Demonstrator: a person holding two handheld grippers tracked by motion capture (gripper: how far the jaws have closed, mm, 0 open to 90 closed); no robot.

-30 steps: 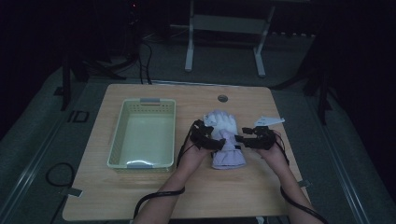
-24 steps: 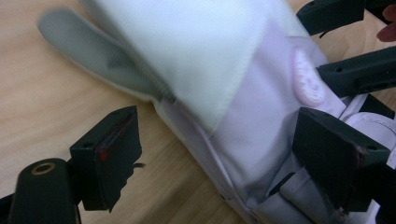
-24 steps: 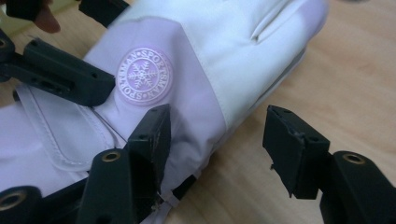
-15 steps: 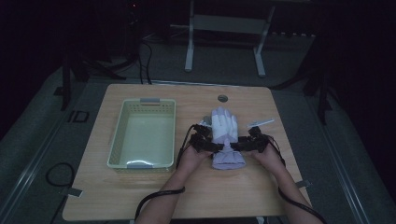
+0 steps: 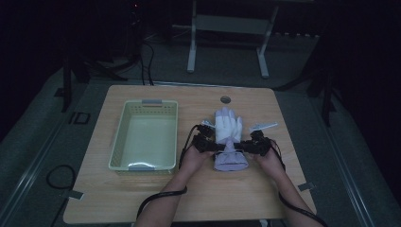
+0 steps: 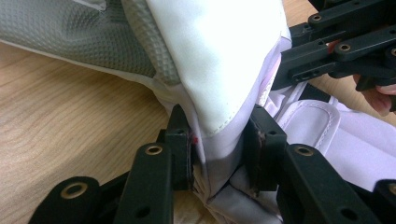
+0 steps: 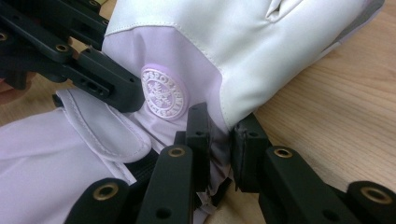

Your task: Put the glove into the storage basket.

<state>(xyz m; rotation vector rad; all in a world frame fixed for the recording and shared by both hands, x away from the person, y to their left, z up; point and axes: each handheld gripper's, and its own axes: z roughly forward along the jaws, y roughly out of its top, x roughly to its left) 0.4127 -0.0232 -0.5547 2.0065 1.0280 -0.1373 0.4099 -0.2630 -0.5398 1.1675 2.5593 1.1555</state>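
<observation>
**Q:** Fingers of both grippers: what are they doing?

**A:** Both pairs have just been closing, and each now pinches fabric. The left gripper (image 6: 219, 154) has its black jaws nearly together on a bunched fold at the wrist of a pale lilac and white glove (image 5: 228, 135). The right gripper (image 7: 219, 149) does the same on the opposite edge of that wrist, just below a round embossed badge (image 7: 163, 93).

**Q:** Where does the glove lie?

**A:** Flat on the wooden table (image 5: 293, 189), right of centre, fingers pointing away from the person and cuff toward them. Seen from above, the left gripper (image 5: 204, 141) and right gripper (image 5: 257, 144) flank its narrow wrist, a hand behind each. A pale green basket (image 5: 116, 142) sits to the left, apart from the glove. Something small and pale, possibly a second glove, lies just right of the first; it is too dim to tell.

**Q:** What could go wrong from here?

**A:** My judgement: each grip appears to hold only a thin gather of smooth fabric near the seam. If the hands lift at uneven speeds or pull apart, a fold could slide out and the glove would swing from one side. The heavier finger end is unsupported, so it may droop and catch the basket rim on the way across.
</observation>
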